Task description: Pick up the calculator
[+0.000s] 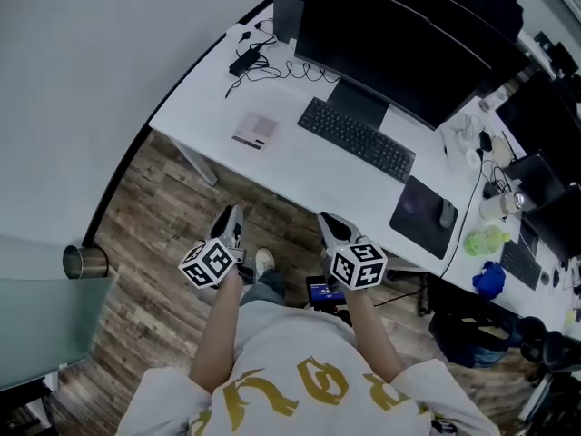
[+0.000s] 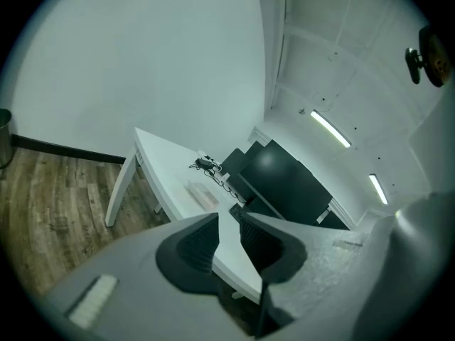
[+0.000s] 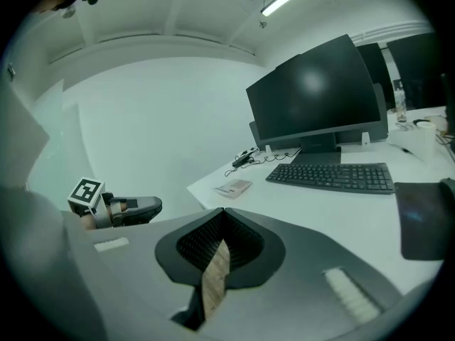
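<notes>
The calculator [image 1: 255, 131] is a pale flat slab lying on the left part of the white desk [image 1: 300, 175], to the left of the keyboard. It also shows far ahead in the left gripper view [image 2: 202, 194] and in the right gripper view [image 3: 233, 187]. Both grippers hang over the wooden floor, short of the desk's front edge. My left gripper [image 1: 232, 222] [image 2: 229, 219] holds nothing, and only a thin slit separates its jaws. My right gripper [image 1: 332, 227] [image 3: 224, 212] is shut with its tips touching and nothing between them. The left gripper [image 3: 135, 208] shows at the left of the right gripper view.
A black keyboard [image 1: 356, 139] and a large dark monitor [image 1: 399, 48] stand behind the calculator. A power adapter with cables [image 1: 245, 60] lies at the back left. A mouse [image 1: 447, 213] sits on a dark pad [image 1: 419, 216] at the right. A metal bin [image 1: 84, 262] stands on the floor at the left.
</notes>
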Tool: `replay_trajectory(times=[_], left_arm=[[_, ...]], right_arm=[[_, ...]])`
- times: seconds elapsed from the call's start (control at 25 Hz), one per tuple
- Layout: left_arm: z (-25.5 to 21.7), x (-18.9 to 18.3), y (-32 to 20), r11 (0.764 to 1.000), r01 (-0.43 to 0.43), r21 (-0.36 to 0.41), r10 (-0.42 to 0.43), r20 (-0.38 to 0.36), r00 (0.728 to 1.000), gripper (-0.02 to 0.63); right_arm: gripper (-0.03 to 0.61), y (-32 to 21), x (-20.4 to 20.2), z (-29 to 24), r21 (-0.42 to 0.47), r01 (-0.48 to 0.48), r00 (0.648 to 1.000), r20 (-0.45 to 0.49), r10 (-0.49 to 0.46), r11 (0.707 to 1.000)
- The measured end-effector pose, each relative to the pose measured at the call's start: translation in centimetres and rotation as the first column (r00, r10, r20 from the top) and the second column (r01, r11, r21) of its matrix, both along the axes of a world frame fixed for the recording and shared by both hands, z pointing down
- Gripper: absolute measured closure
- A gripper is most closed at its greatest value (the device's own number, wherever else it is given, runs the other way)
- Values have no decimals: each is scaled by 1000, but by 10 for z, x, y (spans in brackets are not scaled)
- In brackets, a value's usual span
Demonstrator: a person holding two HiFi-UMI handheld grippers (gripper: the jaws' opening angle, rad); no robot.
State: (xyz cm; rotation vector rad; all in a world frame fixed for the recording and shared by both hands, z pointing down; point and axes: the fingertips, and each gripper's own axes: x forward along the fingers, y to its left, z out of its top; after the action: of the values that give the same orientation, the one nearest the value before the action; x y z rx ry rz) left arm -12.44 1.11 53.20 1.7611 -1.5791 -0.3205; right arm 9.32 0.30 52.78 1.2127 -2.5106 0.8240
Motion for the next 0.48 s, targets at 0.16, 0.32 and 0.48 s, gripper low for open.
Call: replay_trajectory(times=[0.16,0.32,0.48], left_arm=[[10,-20,-46,999,-38,-23,38,-8,999,531],[14,-37,-84,997,-67,-32,67,-17,998,529],[22,-51,-109,996,-82,-42,80,-54,995,526]], right_arm=[[555,-42,-23,5,-9,-27,1000,-11,26,1000],[555,-75,-37,3,1,-59,998,-28,59,998],[555,-95,-48,1,-14,-92,996,-10,92,996]])
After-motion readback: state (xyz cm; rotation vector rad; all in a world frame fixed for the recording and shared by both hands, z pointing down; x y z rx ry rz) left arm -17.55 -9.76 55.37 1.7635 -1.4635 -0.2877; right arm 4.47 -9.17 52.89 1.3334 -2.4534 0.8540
